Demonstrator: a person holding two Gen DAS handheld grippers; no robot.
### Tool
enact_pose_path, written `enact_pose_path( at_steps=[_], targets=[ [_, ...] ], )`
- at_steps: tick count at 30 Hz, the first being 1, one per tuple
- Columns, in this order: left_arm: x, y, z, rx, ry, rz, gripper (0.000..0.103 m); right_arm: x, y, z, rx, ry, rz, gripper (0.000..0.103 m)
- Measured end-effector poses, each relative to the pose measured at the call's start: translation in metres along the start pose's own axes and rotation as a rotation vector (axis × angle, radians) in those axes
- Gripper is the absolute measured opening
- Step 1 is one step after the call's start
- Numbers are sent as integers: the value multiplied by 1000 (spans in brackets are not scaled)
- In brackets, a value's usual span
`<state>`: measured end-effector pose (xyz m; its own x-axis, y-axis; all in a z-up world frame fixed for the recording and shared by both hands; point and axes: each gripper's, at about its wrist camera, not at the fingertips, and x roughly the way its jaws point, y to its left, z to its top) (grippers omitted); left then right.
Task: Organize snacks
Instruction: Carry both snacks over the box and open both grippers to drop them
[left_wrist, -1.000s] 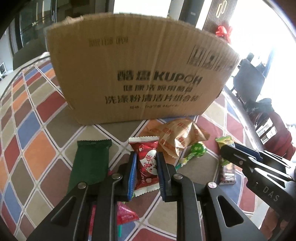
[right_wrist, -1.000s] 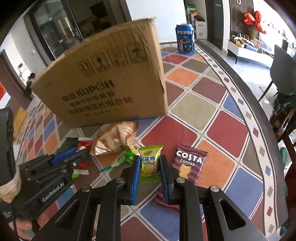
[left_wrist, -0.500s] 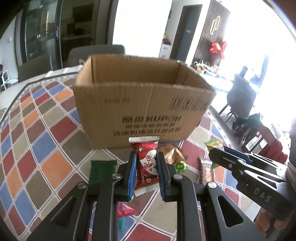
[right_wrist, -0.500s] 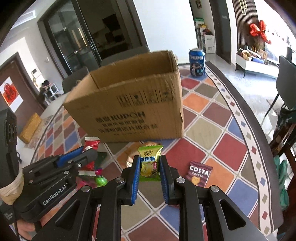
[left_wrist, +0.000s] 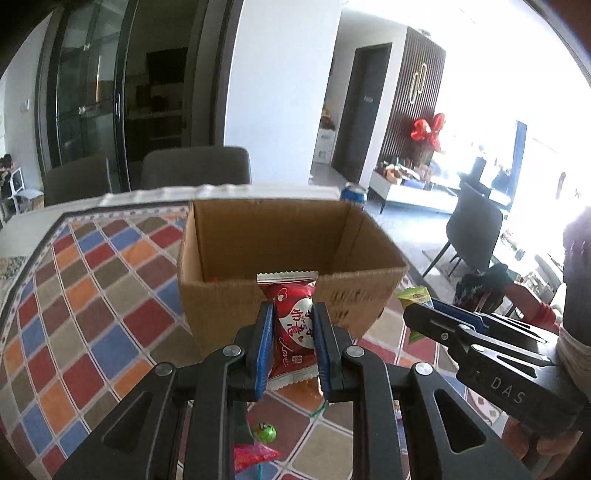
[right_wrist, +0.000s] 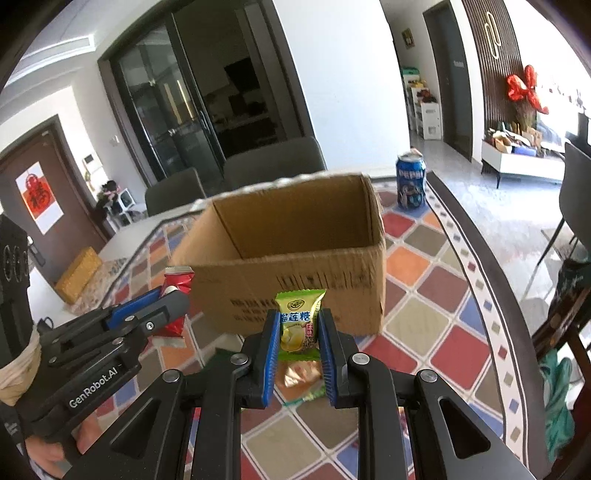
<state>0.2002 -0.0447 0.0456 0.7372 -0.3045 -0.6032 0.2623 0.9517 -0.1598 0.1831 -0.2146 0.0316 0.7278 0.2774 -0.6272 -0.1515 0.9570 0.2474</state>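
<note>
My left gripper (left_wrist: 293, 325) is shut on a red snack packet (left_wrist: 293, 314) and holds it raised in front of the open cardboard box (left_wrist: 288, 254). My right gripper (right_wrist: 298, 332) is shut on a green and yellow candy packet (right_wrist: 300, 321), raised before the same box (right_wrist: 295, 251). The box interior looks empty. Each gripper shows in the other's view: the right one (left_wrist: 417, 314) with the green packet (left_wrist: 415, 297), the left one (right_wrist: 166, 301) with the red packet (right_wrist: 177, 288).
The table has a colourful diamond-patterned cloth (left_wrist: 85, 295). A green lollipop (left_wrist: 264, 432) and a pink wrapper (left_wrist: 251, 456) lie below the left gripper. A golden packet (right_wrist: 299, 373) lies under the right gripper. A blue Pepsi can (right_wrist: 410, 181) stands behind the box. Chairs stand beyond the table.
Both grippers have risen with their packets and now look down over the box's near wall into its open top. The snacks left on the cloth have dropped lower in view.
</note>
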Motion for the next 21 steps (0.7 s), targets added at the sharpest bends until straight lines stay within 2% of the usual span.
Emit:
enact_pose_path(
  at_steps=[13,21],
  targets=[
    [-8,9,38,23,-81,37,22,-5,14,43,-49,-80,22,22],
    [4,16,56,40,-82,60,22,7,18,66,-67,-86,21,22]
  ],
)
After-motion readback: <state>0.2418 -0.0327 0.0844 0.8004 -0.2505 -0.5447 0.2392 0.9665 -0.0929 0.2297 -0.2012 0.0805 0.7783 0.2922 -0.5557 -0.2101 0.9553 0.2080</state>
